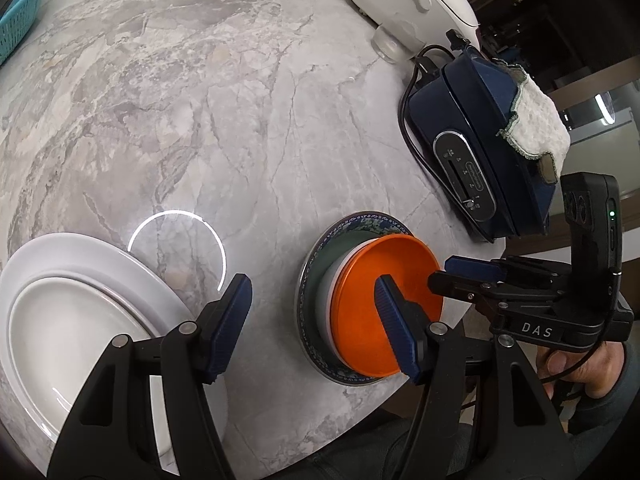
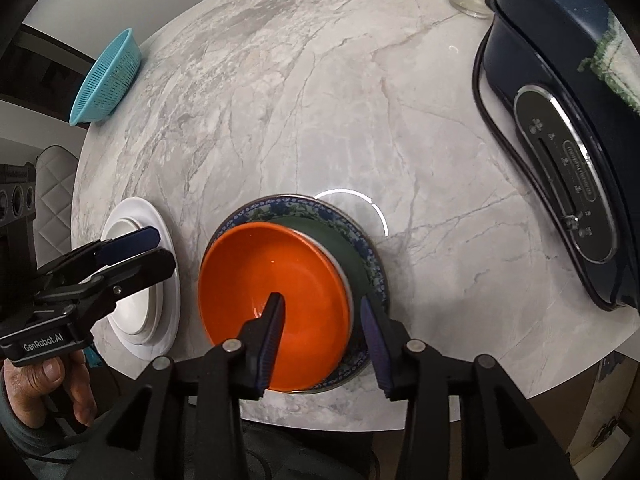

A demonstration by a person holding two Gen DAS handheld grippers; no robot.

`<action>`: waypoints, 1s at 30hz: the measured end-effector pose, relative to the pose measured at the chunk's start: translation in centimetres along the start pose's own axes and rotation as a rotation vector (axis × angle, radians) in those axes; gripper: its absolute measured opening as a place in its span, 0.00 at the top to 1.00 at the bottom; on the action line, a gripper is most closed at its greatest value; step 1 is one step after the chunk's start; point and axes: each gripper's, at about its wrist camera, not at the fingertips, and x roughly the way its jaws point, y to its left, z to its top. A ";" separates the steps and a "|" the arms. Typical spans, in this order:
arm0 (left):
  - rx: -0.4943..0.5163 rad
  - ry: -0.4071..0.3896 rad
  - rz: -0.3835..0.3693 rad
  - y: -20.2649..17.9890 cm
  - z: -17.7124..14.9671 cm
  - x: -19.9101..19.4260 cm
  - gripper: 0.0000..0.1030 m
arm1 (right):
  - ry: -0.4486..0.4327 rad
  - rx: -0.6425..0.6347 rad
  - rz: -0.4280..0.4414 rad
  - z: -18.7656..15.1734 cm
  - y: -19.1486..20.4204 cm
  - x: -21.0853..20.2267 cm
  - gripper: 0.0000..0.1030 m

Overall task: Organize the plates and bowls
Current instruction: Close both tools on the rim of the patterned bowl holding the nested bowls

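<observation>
Marble tabletop [image 2: 280, 100] carries a slick, breakable orange bowl [image 2: 272, 280] nested atop the patterned plate [image 2: 356, 232]; right gripper [image 2: 324, 336], spread, straddles its rim, the best hold.

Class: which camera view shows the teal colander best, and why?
The right wrist view: the colander shows whole, tipped on its side at the table's far left edge. The left wrist view catches only a cropped corner of it.

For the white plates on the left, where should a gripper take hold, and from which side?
Take the white plates at the rim facing the orange bowl, one finger above and one under it. They lie flat, so only the thin edge is grippable; the open left gripper hangs beside that side.
</observation>
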 end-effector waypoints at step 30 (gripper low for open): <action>0.094 0.094 0.074 3.0 -2.8 -0.1 0.40 | -0.105 0.049 0.162 -0.8 -5.4 -1.6 0.68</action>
